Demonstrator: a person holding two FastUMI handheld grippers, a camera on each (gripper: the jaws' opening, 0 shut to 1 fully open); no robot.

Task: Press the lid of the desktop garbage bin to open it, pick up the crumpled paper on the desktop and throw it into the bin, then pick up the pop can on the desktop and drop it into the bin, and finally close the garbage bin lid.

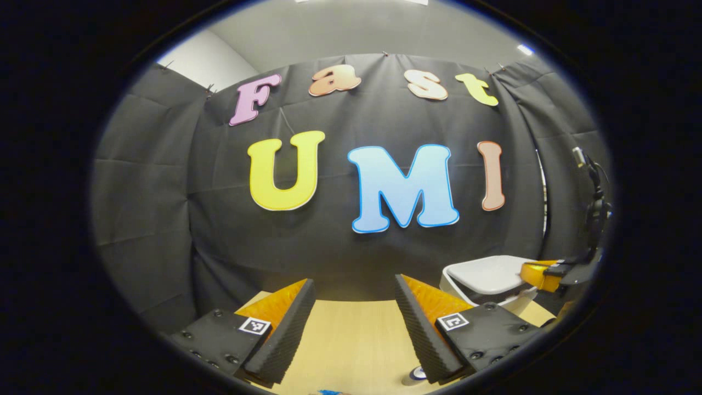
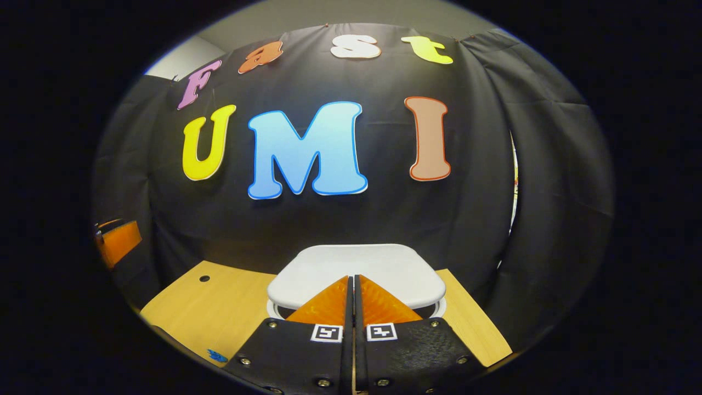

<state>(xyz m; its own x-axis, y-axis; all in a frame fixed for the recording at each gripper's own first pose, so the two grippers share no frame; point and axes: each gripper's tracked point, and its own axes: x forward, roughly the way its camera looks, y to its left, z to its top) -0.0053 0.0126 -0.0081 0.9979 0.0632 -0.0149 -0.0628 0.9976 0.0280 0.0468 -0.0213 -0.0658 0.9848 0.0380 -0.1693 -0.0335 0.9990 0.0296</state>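
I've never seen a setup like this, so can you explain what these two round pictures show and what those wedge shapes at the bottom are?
Each picture comes from a camera riding on a hand-held gripper, a two-fingered tool a person carries. The wedges are its fingers. In the left gripper view, the left gripper is open over a wooden table, holding nothing. In the right gripper view, the right gripper has its fingers together, holding nothing, at the near edge of a white bin lid. That bin also shows in the left gripper view.

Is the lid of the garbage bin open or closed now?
Closed: the white lid lies flat over the bin's rim, under the shut right tongs.
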